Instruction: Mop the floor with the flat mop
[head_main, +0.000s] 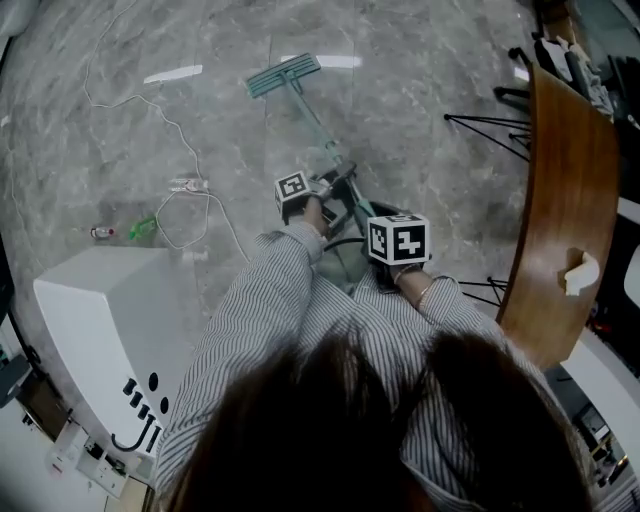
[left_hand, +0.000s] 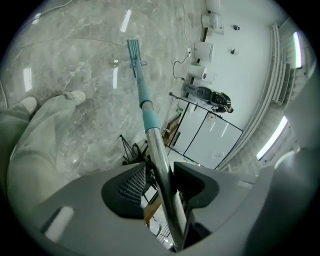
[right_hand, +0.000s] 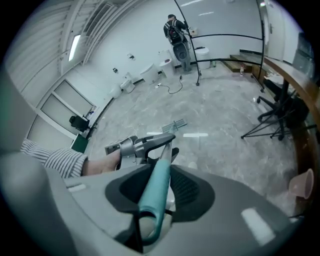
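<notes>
A flat mop with a teal head (head_main: 283, 76) rests on the grey marble floor ahead of me. Its pole (head_main: 318, 128) slants back toward my body. In the left gripper view the steel pole (left_hand: 161, 165) runs between the jaws of my left gripper (left_hand: 162, 187), which is shut on it; the mop head (left_hand: 133, 49) shows far off. My right gripper (right_hand: 157, 187) is shut on the teal handle grip (right_hand: 156, 185) nearer the pole's end. The left gripper (head_main: 318, 192) holds further down the pole than the right gripper (head_main: 385, 268). In the right gripper view the mop head (right_hand: 174, 124) lies on the floor beyond.
A white cable (head_main: 175, 135) loops over the floor to the left, ending at a power strip (head_main: 188, 185). A white machine (head_main: 105, 335) stands at lower left. A curved wooden tabletop (head_main: 560, 200) and black stand legs (head_main: 485, 125) are on the right. A person (right_hand: 176, 31) stands far off.
</notes>
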